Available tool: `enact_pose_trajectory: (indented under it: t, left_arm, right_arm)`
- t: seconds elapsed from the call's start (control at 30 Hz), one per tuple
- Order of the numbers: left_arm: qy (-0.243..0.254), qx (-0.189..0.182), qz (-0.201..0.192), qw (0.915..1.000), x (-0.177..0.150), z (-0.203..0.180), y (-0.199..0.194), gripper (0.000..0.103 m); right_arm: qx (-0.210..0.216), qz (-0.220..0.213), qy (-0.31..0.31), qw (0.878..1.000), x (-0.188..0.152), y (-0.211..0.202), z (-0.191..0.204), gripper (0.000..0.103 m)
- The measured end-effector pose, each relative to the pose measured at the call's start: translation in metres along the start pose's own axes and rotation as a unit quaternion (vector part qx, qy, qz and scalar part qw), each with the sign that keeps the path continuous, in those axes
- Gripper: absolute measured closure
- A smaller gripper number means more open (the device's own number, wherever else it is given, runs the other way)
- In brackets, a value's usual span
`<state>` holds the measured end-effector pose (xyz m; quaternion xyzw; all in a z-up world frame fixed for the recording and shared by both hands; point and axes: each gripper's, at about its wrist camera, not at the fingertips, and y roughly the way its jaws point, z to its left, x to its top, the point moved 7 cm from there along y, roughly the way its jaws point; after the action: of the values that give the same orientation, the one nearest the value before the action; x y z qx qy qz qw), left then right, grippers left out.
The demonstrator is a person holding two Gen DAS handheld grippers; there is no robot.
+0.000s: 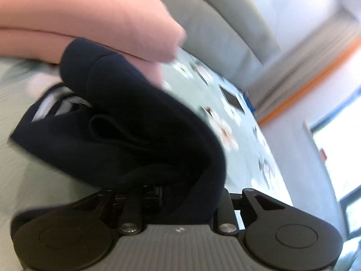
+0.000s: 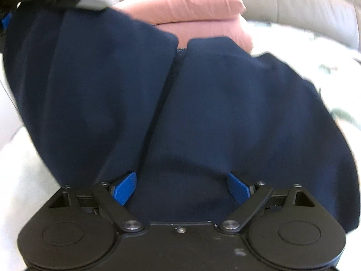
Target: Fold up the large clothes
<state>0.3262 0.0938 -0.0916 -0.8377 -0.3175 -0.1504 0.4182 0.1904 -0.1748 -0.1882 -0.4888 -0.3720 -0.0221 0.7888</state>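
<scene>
Navy jacket (image 2: 203,113) mid-fold on the bed (image 1: 237,117)

Left gripper (image 1: 158,194) is clamped on a bunched-up edge of it – right gripper (image 2: 180,187) sits wide apart over the fabric, gripping nothing. Pink stack (image 2: 198,15) just behind.

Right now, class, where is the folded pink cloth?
The folded pink cloth sits at the top centre of the right wrist view, on the bed just behind the navy jacket, with the grey headboard behind it.

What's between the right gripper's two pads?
Navy garment fills the gap between the right gripper pads, which stand apart, in the right wrist view.
</scene>
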Motion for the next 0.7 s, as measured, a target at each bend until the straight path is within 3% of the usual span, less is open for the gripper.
enact_pose_trajectory:
  t: [0.1, 0.2, 0.3, 0.4, 0.47, 0.53, 0.7]
  left_arm:
    - [0.025, -0.004, 0.020, 0.9995, -0.003, -0.028, 0.040, 0.076]
    - [0.031, -0.007, 0.035, 0.9989, -0.006, -0.044, 0.080, 0.072]
    - [0.044, 0.006, 0.050, 0.9978, -0.011, -0.054, 0.109, 0.066]
    - [0.063, -0.001, 0.051, 0.9968, -0.012, -0.065, 0.121, 0.052]
    - [0.087, -0.003, 0.048, 0.9950, -0.014, -0.075, 0.124, 0.043]
    - [0.120, 0.001, 0.046, 0.9917, -0.017, -0.086, 0.129, 0.042]
    - [0.219, 0.048, 0.043, 0.9736, -0.036, -0.106, 0.132, 0.041]
  right_arm:
    - [0.034, -0.003, 0.004, 0.999, -0.003, -0.007, -0.009, 0.000]
    - [0.071, 0.008, 0.052, 0.996, -0.004, -0.020, -0.033, 0.000]
    - [0.068, 0.007, 0.113, 0.991, -0.004, -0.043, -0.075, 0.001]
    - [0.052, -0.025, 0.177, 0.983, 0.005, -0.076, -0.125, 0.001]
    - [0.057, -0.052, 0.209, 0.975, 0.025, -0.095, -0.156, 0.001]
    - [0.065, -0.082, 0.215, 0.971, 0.056, -0.110, -0.176, 0.001]
    - [0.118, -0.093, 0.132, 0.980, 0.153, -0.106, -0.170, 0.001]
